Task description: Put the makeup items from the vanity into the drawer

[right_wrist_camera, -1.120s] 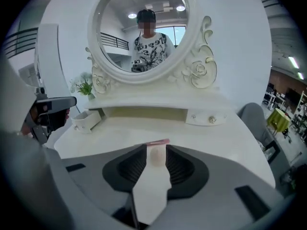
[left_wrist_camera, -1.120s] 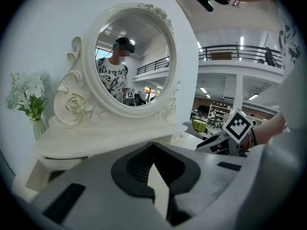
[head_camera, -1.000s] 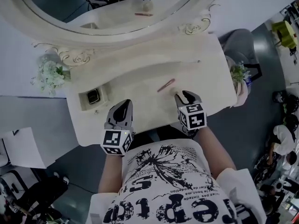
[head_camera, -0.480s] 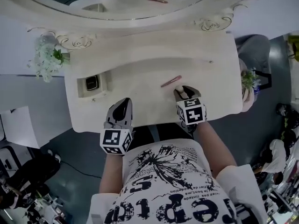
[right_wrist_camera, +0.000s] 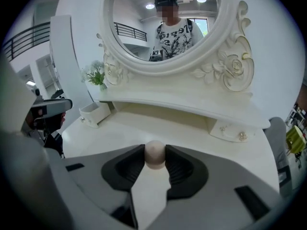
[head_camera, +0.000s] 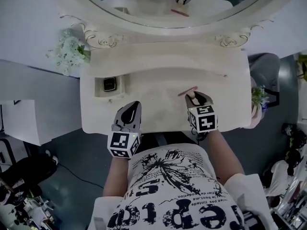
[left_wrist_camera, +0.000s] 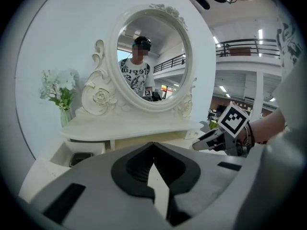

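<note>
Right claw (head_camera: pixel 192 96) grasps a small beige ball (right_wrist_camera: pixel 155 155) at the front part of the white table (head_camera: pixel 158 73); left claw (left_wrist_camera: pixel 153 146) is clenched with nothing in it.
Just beyond the right claw's tips, a thin pink stick (head_camera: pixel 187 91) lies flat on the smooth table. The ball is round and matt, and the dark ribbed pads have just been closing on it. Ahead of the left claw and a little to its left, a small drawer (head_camera: pixel 123 85) stands open with a dark square case (head_camera: pixel 110 84) inside. Farther behind are the carved oval mirror (left_wrist_camera: pixel 151 56) and white flowers (head_camera: pixel 69 54).
</note>
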A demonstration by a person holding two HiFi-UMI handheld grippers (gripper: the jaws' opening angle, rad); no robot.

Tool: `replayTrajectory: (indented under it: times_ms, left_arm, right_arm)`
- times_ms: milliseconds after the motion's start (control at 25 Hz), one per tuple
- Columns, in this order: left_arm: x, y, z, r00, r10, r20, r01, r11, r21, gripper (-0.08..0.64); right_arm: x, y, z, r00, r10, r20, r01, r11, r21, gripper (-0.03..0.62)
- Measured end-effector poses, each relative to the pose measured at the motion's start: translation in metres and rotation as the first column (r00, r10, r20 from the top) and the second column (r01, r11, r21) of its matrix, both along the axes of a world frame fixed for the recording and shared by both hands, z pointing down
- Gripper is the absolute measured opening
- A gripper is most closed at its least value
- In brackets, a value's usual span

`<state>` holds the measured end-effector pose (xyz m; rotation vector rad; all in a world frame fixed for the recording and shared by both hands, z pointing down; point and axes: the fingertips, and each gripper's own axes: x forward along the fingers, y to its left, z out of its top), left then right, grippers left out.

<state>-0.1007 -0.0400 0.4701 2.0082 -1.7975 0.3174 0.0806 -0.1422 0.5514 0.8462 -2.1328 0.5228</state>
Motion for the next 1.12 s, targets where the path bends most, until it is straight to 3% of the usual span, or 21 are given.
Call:
replayTrajectory:
  times_ms: [400, 720, 1120]
  left_arm:
    - [-0.102, 0.047, -0.035, 0.991, -0.129, 0.038, 0.126, 0.989, 0.077, 0.02]
    - [-0.174, 0.086, -0.042, 0.976, -0.215, 0.036, 0.211, 0.973, 0.093, 0.02]
    - [-0.234, 0.118, -0.035, 0.962, -0.273, 0.021, 0.27, 0.959, 0.082, 0.02]
  right_arm:
    - [-0.145, 0.019, -0.06, 0.98, -0.175, 0.094, 0.164, 0.98, 0.114, 0.141]
    - [-0.256, 0.057, -0.075, 0.94, -0.313, 0.136, 0.297, 0.947, 0.124, 0.141]
    - [-0.325, 0.089, -0.048, 0.919, -0.383, 0.095, 0.379, 0.924, 0.053, 0.141]
